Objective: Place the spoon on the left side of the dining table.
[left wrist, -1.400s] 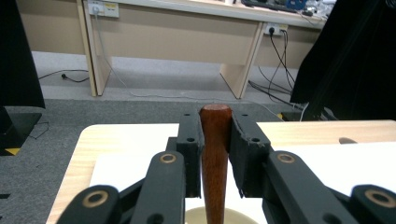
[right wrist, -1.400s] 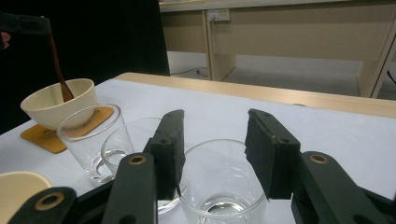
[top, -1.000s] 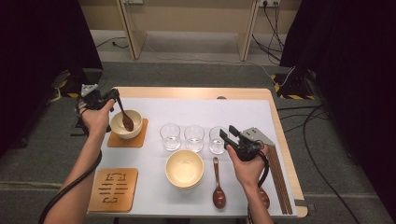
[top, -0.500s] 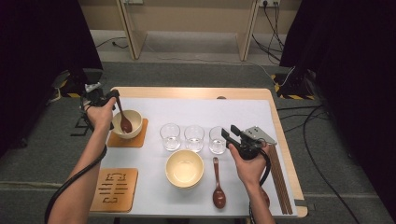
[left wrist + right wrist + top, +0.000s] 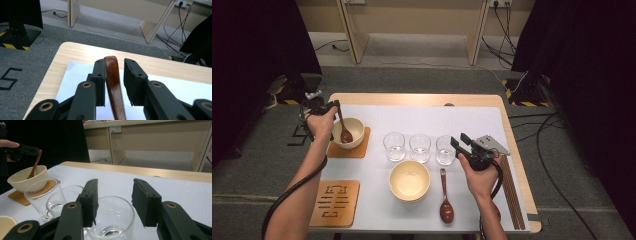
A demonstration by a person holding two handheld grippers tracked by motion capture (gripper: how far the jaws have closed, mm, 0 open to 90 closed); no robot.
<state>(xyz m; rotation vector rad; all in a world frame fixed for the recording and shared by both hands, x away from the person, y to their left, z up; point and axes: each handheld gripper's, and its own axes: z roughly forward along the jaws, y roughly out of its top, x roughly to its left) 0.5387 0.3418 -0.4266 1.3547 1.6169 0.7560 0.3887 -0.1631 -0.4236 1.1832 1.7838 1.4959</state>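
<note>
Left gripper [image 5: 113, 75] lowered, jaws just opening around glossy brown spoon [image 5: 114, 87] in round cream bowl [image 5: 348, 132], right gripper [image 5: 114, 202] open.

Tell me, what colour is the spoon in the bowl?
Dark reddish brown; the spoon shows best in the left gripper view.

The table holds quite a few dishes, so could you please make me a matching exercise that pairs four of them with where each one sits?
Things:
1. bowl with spoon
2. empty bowl
3. cut-out coaster
4. chopsticks

Places:
A. along the table's right edge
B. bare, at the near left corner
C. on the far left coaster
D. in front of the three glasses

Pairs: 1-C, 2-D, 3-B, 4-A
</note>
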